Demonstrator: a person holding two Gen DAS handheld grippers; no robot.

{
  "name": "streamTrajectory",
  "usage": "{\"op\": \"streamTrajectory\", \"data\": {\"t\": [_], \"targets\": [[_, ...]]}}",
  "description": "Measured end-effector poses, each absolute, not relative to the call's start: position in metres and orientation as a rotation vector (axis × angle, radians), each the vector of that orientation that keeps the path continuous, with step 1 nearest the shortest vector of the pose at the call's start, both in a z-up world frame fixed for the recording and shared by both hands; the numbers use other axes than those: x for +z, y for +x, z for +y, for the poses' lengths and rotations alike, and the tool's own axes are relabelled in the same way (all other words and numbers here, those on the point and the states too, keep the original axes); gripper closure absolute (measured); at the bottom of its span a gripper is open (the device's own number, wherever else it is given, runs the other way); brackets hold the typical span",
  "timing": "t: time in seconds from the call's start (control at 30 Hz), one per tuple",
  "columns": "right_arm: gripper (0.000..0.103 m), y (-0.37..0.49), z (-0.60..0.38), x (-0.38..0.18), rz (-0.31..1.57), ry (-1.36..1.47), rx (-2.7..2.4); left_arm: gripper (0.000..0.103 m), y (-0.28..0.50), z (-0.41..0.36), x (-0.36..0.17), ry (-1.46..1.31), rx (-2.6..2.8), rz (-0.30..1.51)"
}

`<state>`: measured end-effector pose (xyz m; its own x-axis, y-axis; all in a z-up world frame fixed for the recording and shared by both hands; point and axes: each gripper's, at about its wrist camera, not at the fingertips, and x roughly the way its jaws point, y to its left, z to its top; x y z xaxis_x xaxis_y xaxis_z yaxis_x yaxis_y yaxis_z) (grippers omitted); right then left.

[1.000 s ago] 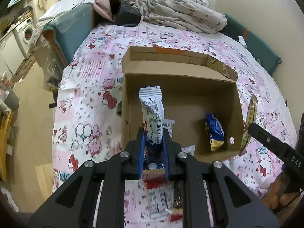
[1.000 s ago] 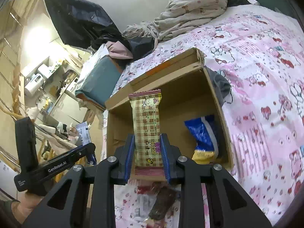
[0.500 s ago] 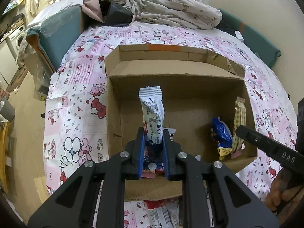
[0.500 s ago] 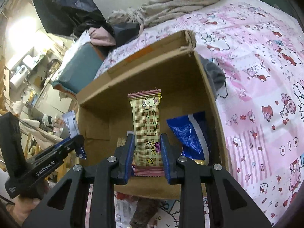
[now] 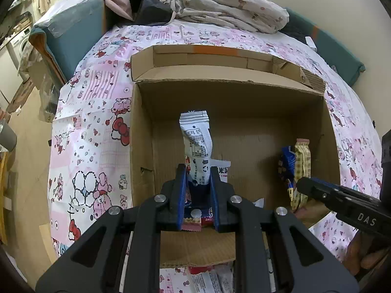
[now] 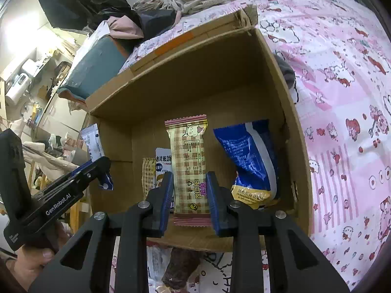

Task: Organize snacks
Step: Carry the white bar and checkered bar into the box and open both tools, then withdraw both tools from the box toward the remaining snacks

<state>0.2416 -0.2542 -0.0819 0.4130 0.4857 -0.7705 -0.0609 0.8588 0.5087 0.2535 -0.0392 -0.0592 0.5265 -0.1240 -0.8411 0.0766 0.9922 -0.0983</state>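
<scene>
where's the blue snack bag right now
In the right wrist view, the blue snack bag stands inside the cardboard box against its right wall, just right of the plaid snack bar that the right gripper holds.

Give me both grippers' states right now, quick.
Left gripper: shut on the white snack packet.
Right gripper: shut on the checkered snack bar.
</scene>
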Motion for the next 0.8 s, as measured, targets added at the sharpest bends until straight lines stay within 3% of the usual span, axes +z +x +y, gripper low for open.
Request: {"op": "streamTrajectory", "data": {"t": [0.37, 0.5, 0.57, 0.6, 0.63, 0.8], "targets": [[0.071, 0.24, -0.262, -0.076, 1.052, 0.494, 0.365, 0.084, 0.255, -0.042, -0.058, -0.031, -0.124, 1.01], [0.068, 0.242, -0.264, -0.075, 1.054, 0.526, 0.377, 0.054, 0.253, -0.042, -0.056, -0.04, -0.125, 1.003], [0.047, 0.241, -0.267, -0.074, 1.047, 0.542, 0.383, 0.042, 0.251, -0.042, -0.052, -0.036, -0.112, 0.986], [0.031, 0.241, -0.268, -0.072, 1.037, 0.55, 0.38, 0.033, 0.25, -0.043, -0.05, -0.026, -0.103, 0.978], [0.029, 0.24, -0.269, -0.069, 1.016, 0.557, 0.378, 0.027, 0.249, -0.042, -0.049, -0.024, -0.099, 0.971], [0.029, 0.24, -0.272, -0.063, 0.996, 0.561, 0.368, 0.026, 0.247, -0.042, -0.046, -0.029, -0.109, 0.964]]}}
